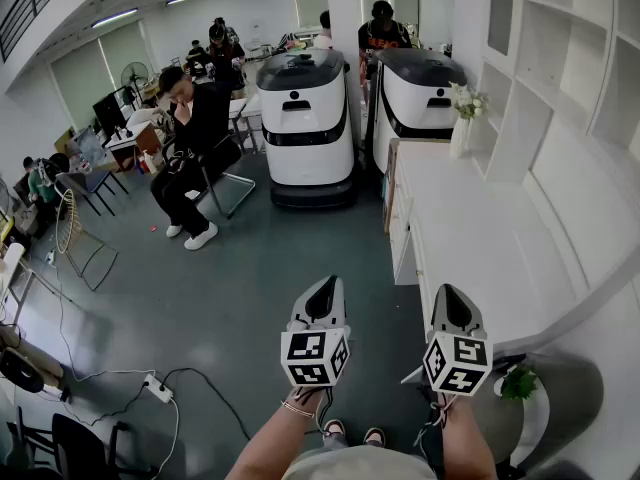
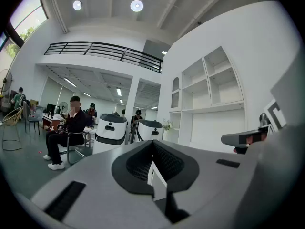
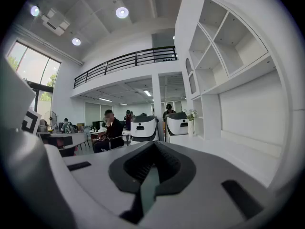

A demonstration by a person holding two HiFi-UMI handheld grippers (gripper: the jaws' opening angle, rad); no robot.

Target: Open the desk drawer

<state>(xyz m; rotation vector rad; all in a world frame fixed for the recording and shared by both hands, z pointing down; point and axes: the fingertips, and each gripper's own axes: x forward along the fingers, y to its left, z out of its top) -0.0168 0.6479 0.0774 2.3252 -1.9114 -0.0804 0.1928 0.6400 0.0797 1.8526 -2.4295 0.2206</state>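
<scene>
A long white desk runs along the right wall, and its drawer fronts face the grey floor. I hold both grippers level in front of me, pointing down the room. My left gripper hangs over the floor to the left of the desk, jaws shut with nothing between them. My right gripper is close beside the desk's front edge, jaws also shut and empty. Neither touches the desk. The left gripper shows meeting pads in the left gripper view. The right gripper looks alike, with the desk top at its right.
Two white delivery robots stand at the desk's far end. A person sits on a chair to the left. A vase of flowers stands on the desk, a small potted plant at near right. A power strip with cables lies on the floor.
</scene>
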